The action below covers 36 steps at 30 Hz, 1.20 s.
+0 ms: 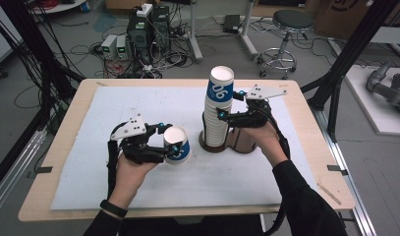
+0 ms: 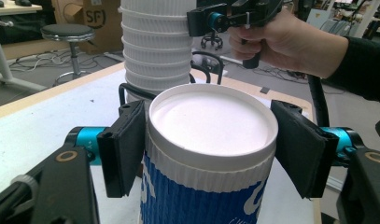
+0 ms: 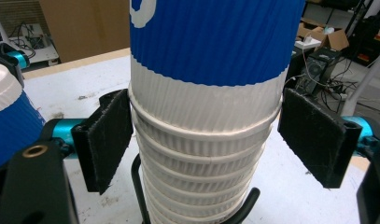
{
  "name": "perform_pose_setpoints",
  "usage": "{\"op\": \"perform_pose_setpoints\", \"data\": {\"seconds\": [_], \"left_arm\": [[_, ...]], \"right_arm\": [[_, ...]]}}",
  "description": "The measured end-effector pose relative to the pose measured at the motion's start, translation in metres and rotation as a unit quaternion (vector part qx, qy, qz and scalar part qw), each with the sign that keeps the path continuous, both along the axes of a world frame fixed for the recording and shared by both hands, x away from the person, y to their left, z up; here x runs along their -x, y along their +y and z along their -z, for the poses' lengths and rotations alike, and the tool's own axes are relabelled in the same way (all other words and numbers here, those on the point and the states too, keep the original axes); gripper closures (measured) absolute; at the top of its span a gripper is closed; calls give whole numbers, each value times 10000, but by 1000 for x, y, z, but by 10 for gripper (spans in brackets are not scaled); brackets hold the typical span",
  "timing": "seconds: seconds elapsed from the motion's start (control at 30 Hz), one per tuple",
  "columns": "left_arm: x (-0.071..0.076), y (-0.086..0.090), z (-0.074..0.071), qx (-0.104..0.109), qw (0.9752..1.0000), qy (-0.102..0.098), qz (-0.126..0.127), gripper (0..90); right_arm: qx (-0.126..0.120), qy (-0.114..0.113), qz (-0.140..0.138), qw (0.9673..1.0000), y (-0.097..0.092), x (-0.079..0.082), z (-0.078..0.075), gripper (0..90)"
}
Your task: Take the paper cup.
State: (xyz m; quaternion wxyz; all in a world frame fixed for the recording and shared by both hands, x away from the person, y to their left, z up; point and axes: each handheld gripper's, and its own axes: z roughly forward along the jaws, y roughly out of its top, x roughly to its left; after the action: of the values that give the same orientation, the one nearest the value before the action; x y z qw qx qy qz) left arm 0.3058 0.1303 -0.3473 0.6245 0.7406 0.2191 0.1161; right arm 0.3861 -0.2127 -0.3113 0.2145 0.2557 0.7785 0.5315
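A blue-and-white ribbed paper cup (image 1: 178, 146) (image 2: 211, 186) stands upside down on the white mat (image 1: 138, 108), its flat white base up. My left gripper (image 1: 169, 137) (image 2: 208, 144) is shut on it, with one pad against each side just below the base. A tall stack of upside-down cups (image 1: 215, 125) (image 3: 197, 182) sits in a brown holder (image 1: 242, 141). The stack's top cup (image 1: 220, 87) (image 3: 211, 56) rides higher than the others. My right gripper (image 1: 231, 104) (image 3: 206, 130) is shut on the white band by its rim.
The mat covers most of a wooden table (image 1: 65, 147). A black wire loop (image 3: 137, 186) of the holder rises beside the stack. Beyond the far edge are computer boxes with cables (image 1: 143, 34) and a stool (image 1: 286, 29). A black frame post (image 1: 350, 54) stands at the right.
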Motion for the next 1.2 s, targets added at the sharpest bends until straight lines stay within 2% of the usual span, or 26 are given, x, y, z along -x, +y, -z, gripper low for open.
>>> {"op": "perform_pose_setpoints", "data": {"seconds": [0.33, 0.6, 0.7, 0.9, 1.2], "left_arm": [[-2, 5, 1, -10, 10000, -32, -21, 294], [-7, 5, 4, -5, 10000, 25, -9, 294], [-7, 4, 3, 8, 10000, 1, 6, 294], [-8, 3, 1, -1, 10000, -31, 42, 294], [-8, 5, 0, 25, 10000, -41, 29, 294]], "right_arm": [[11, -2, 4, 10000, -1, -1, 0, 186], [8, -13, 3, 10000, -2, 0, 0, 186], [-51, -54, -33, 10000, -3, 4, -3, 185], [14, -33, -51, 10000, -8, 11, -7, 185], [-77, -121, 41, 9999, -29, 29, -7, 185]]}}
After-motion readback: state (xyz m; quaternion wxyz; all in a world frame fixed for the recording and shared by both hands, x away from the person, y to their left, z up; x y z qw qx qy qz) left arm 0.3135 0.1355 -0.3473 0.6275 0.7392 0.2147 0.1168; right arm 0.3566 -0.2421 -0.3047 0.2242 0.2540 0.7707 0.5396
